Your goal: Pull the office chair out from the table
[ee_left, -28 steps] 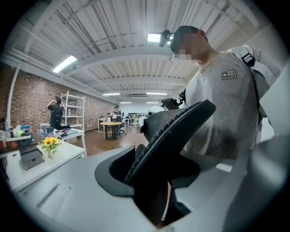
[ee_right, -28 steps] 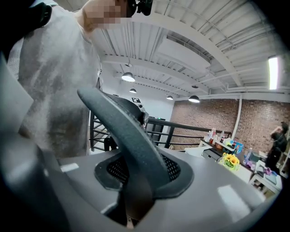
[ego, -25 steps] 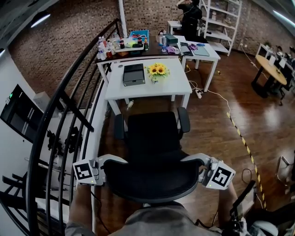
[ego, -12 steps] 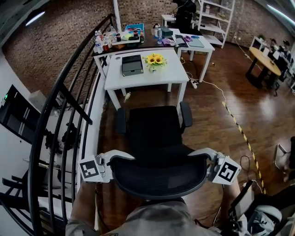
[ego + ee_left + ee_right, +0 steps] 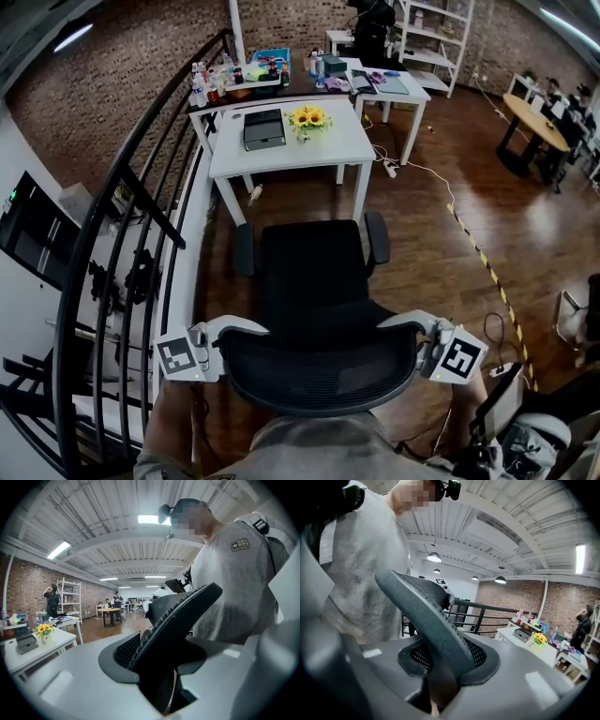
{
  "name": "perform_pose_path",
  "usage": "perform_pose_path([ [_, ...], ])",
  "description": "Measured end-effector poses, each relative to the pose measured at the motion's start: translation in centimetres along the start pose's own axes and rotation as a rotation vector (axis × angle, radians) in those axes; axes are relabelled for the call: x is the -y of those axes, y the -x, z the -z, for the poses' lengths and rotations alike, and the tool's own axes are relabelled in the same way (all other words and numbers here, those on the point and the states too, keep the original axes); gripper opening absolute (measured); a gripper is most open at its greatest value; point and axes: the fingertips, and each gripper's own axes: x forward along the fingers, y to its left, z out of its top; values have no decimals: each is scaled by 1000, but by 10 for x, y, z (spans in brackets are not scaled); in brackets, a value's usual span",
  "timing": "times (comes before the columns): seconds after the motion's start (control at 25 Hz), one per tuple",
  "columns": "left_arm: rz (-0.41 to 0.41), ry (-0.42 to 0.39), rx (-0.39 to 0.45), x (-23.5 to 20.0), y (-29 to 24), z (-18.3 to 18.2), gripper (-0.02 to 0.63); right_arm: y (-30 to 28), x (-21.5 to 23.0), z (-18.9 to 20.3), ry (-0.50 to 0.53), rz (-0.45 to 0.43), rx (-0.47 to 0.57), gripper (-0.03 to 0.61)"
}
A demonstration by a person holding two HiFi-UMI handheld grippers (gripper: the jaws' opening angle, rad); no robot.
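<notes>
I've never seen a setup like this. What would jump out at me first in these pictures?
A black office chair fills the middle of the head view, and the left tool and right tool each clamp one side edge of its mesh back. Beyond it stands a white table with a bunch of sunflowers on top, and a black railing curves along the left.
</notes>
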Motion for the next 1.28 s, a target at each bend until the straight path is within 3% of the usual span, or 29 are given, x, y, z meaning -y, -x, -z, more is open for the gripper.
perform_pose_path([
  [0.24, -1, 15, -15, 20, -12, 0, 155, 14, -17, 3, -2, -2, 5, 132],
  [0.88, -31, 29, -9, 20, -14, -2, 166, 19, -20, 4, 5, 9, 21, 133],
  [1.0, -79, 47, 28, 15, -12, -6, 219, 22, -17, 4, 6, 20, 40, 145],
  [1.08, -131, 47, 34, 13, -8, -5, 248, 29, -15, 1, -6, 37, 89, 189],
  [1.2, -251, 51, 33, 7, 7, -2, 280, 46, -3, -16, -82, 98, 278, 236],
  [1.28, -340, 58, 36, 6, 23, 1, 293, 60, 0, -7, -122, 107, 272, 252],
])
